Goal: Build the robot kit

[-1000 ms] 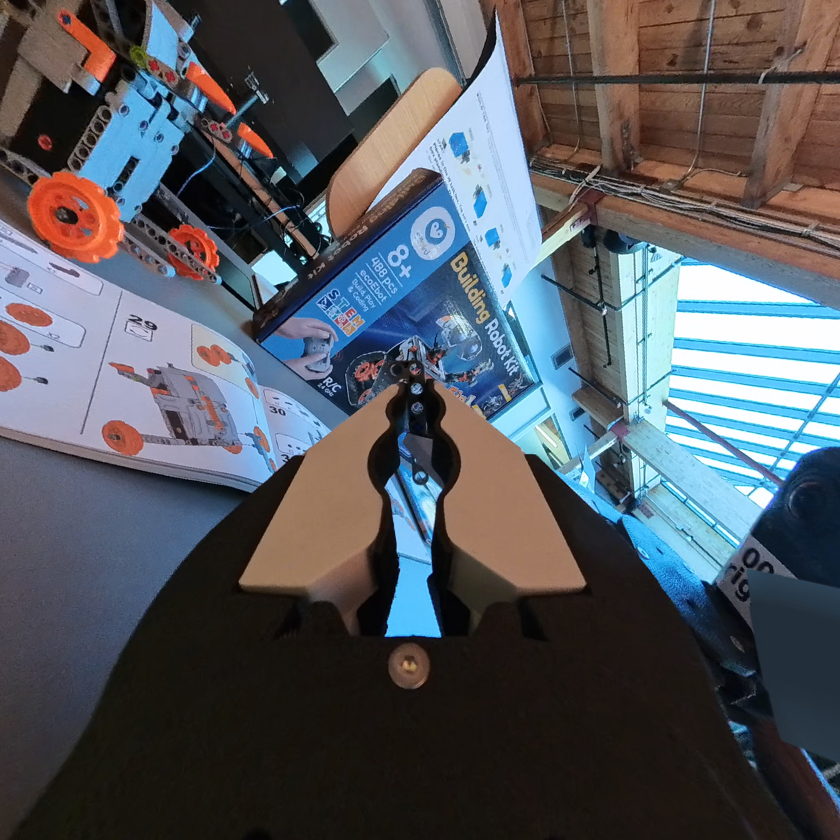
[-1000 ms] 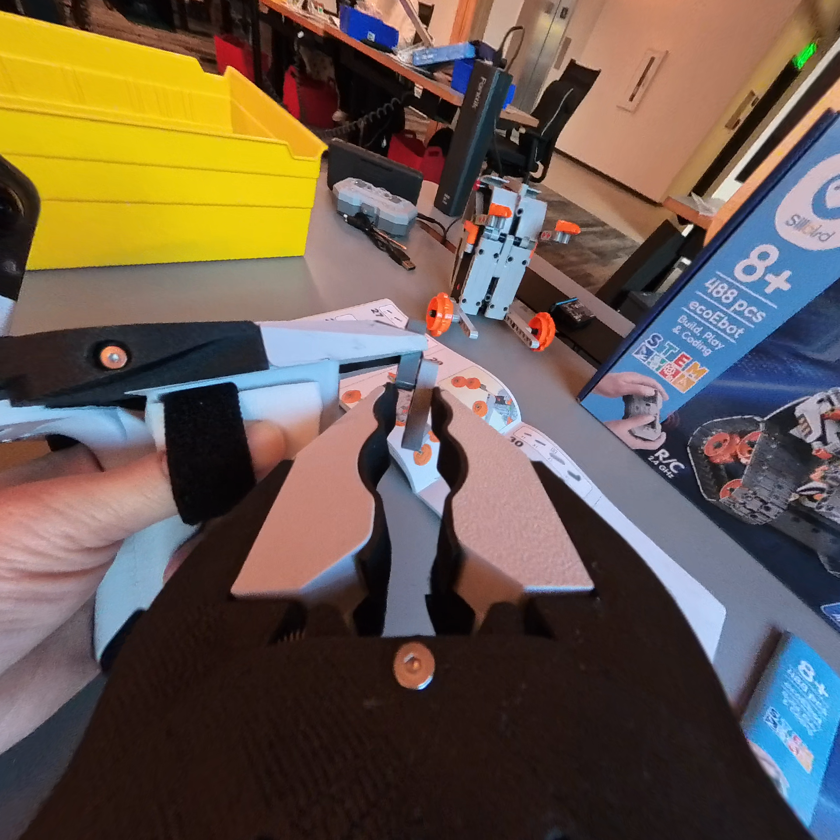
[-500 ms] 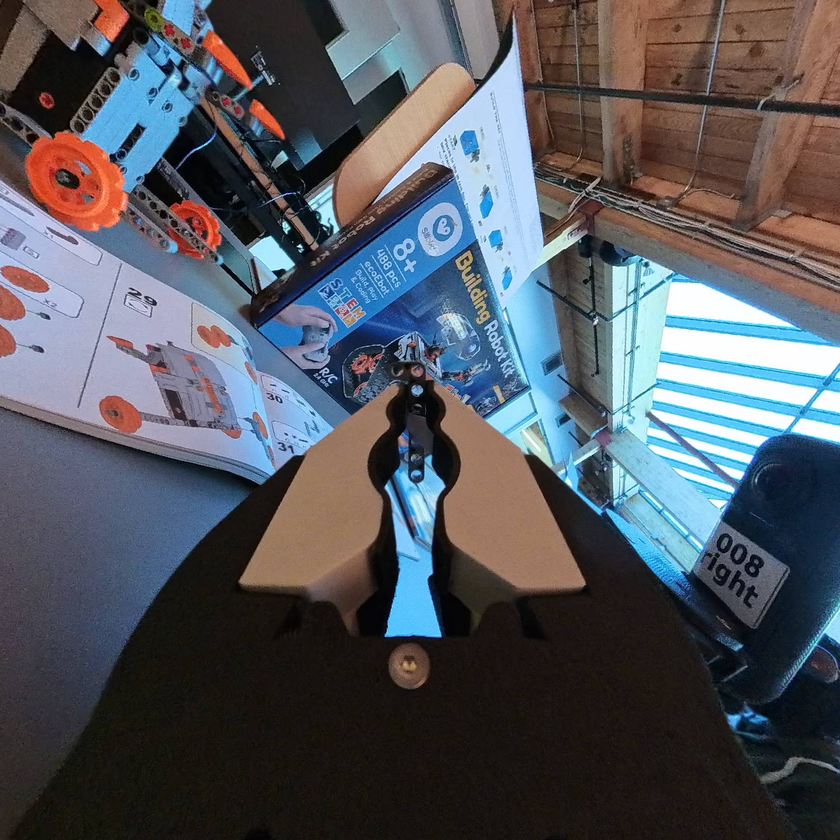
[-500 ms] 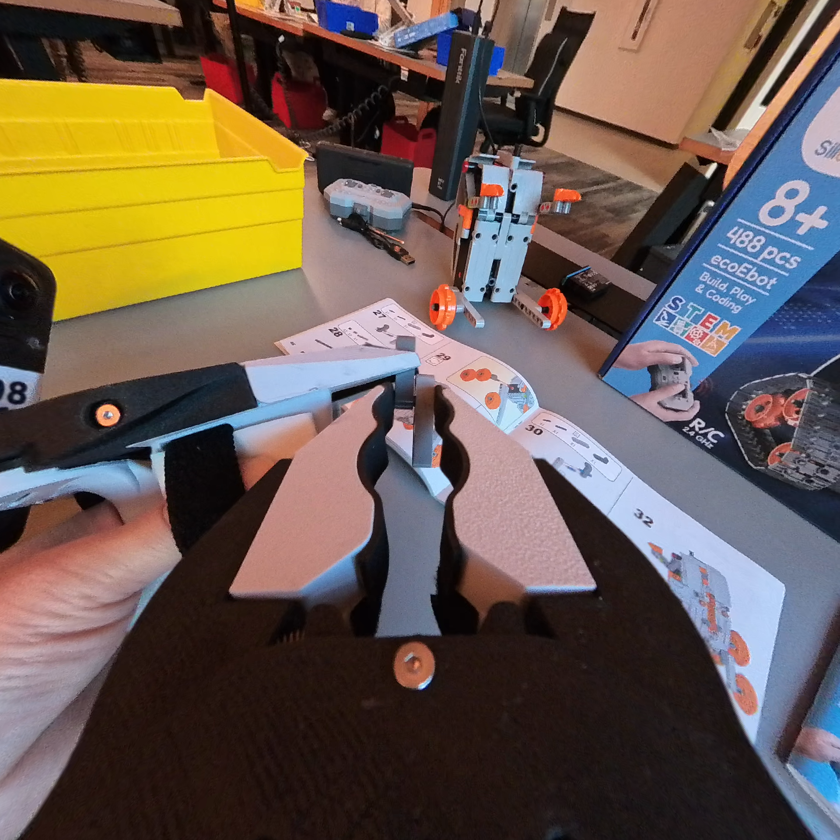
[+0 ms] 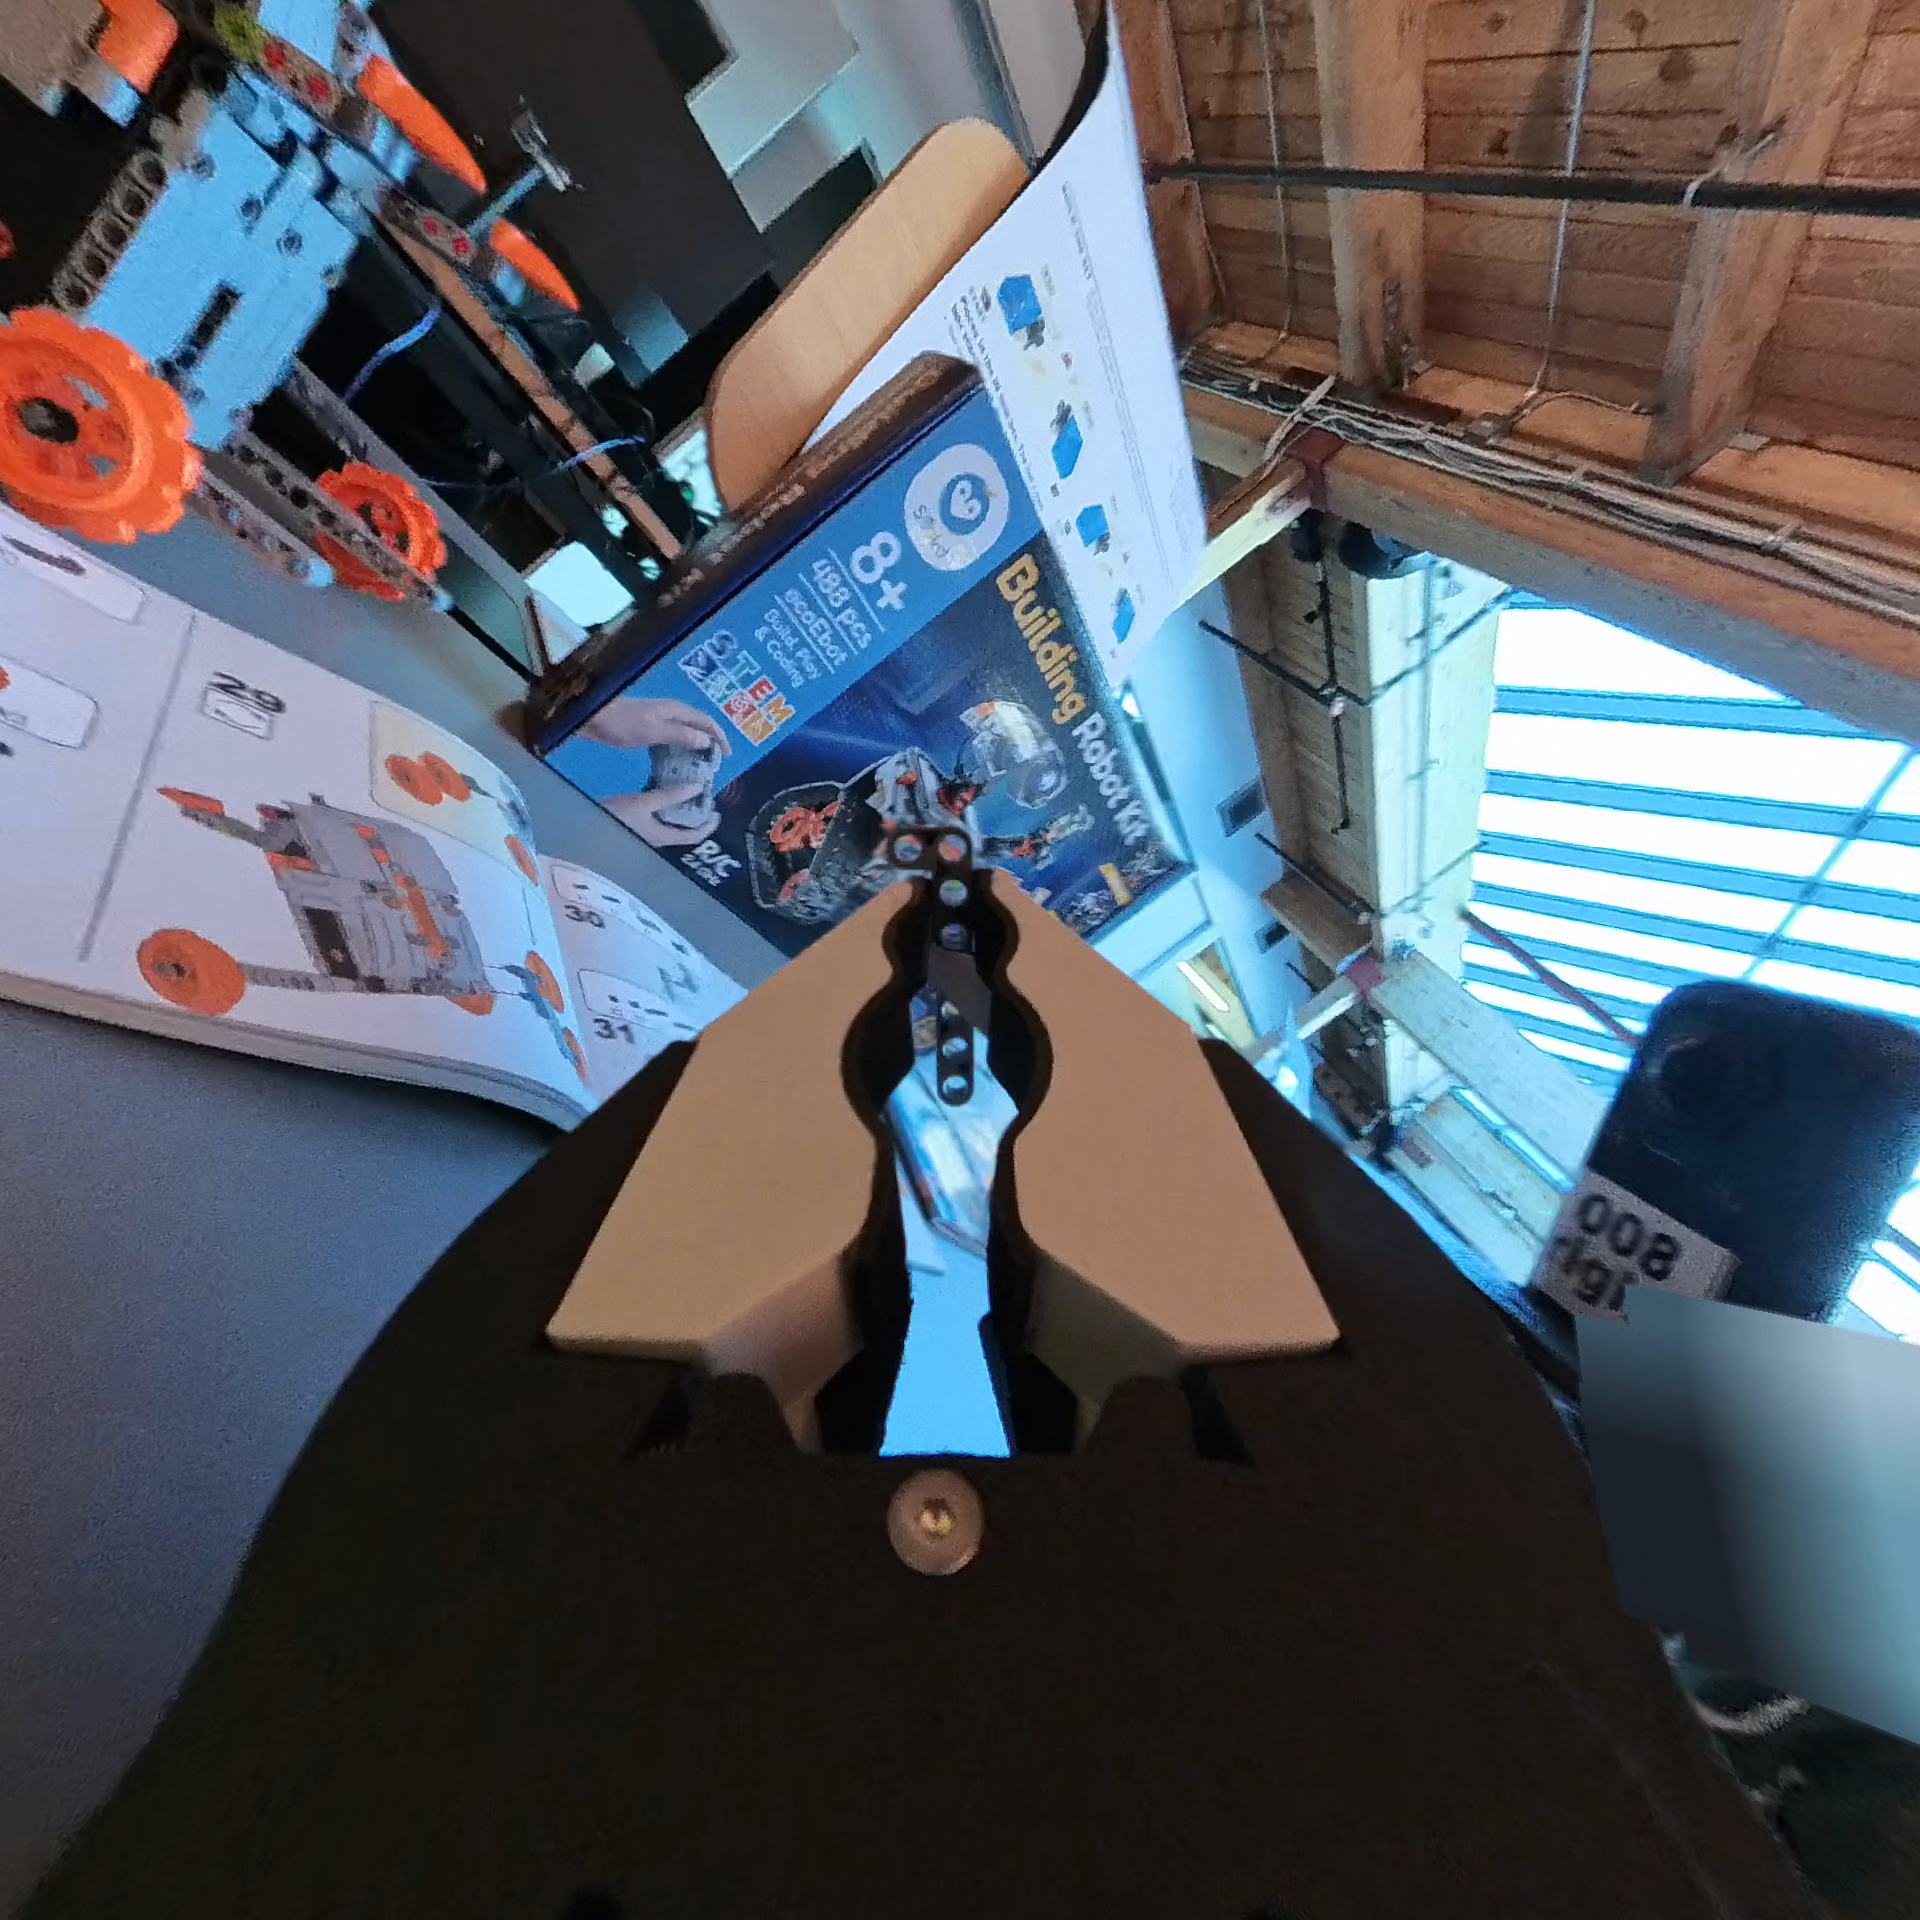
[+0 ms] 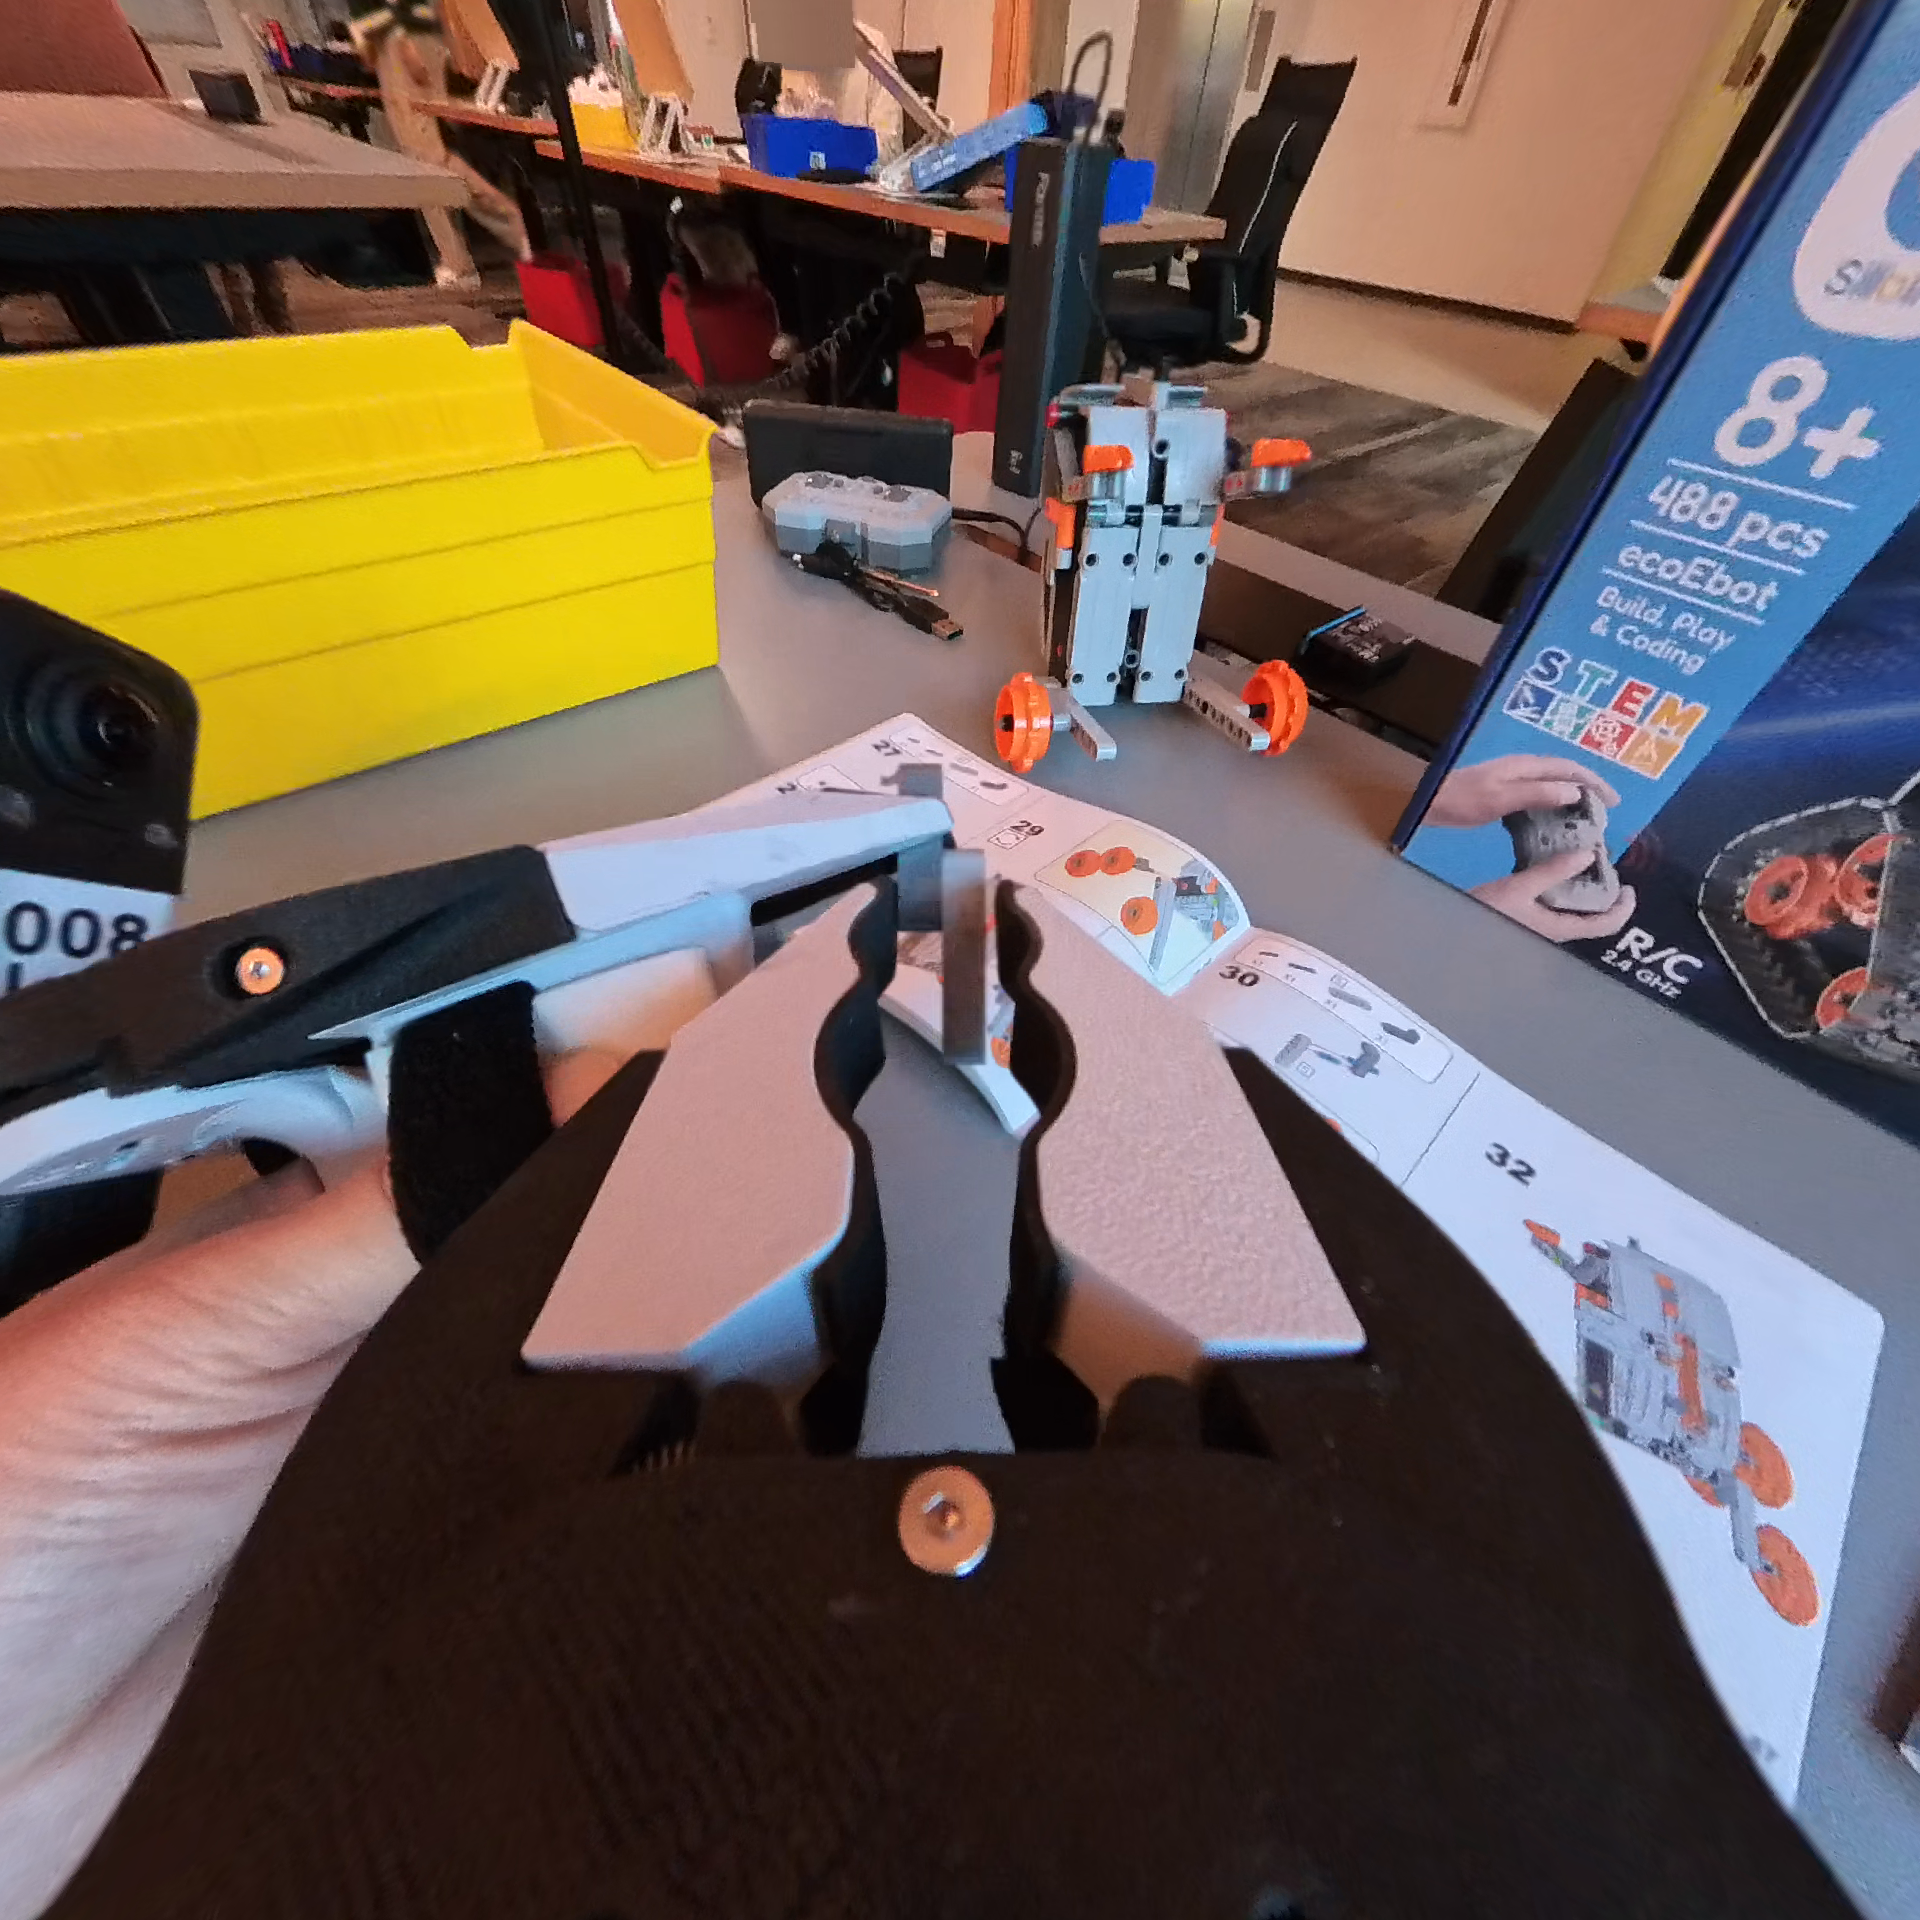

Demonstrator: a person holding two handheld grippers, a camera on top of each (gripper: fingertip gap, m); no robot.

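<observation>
My left gripper point(image 5: 948, 914) is shut on a thin dark beam point(image 5: 951, 940) with holes, held lengthwise between the fingertips above the grey table. In the right wrist view the left gripper point(image 6: 914, 826) comes in from the left, held by a hand point(image 6: 156, 1403), and its tip meets my right gripper's tip. My right gripper point(image 6: 948, 904) is shut on a flat grey beam point(image 6: 964, 966) that stands upright, right beside the dark piece in the left gripper. Whether the two pieces are joined is hidden.
An open instruction booklet point(image 6: 1351, 1049) lies on the table point(image 6: 810, 665) below both grippers. A grey-and-orange model point(image 6: 1132, 561) stands behind it. A blue kit box point(image 6: 1714, 623) stands at the right, yellow bins point(image 6: 364, 561) at the left, and a grey controller point(image 6: 857, 514) with a cable behind. My two grippers' fingertips are within a few centimetres of each other. The grey-and-orange model point(image 6: 1132, 561) is about equally far from each gripper, around 25 cm. It is also in sight in the left wrist view point(image 5: 249, 214).
Both grippers stayed shut and tip to tip. The right wrist view drew back and tilted, showing more of the booklet and the bins. The left wrist view shifted slightly towards the box.
</observation>
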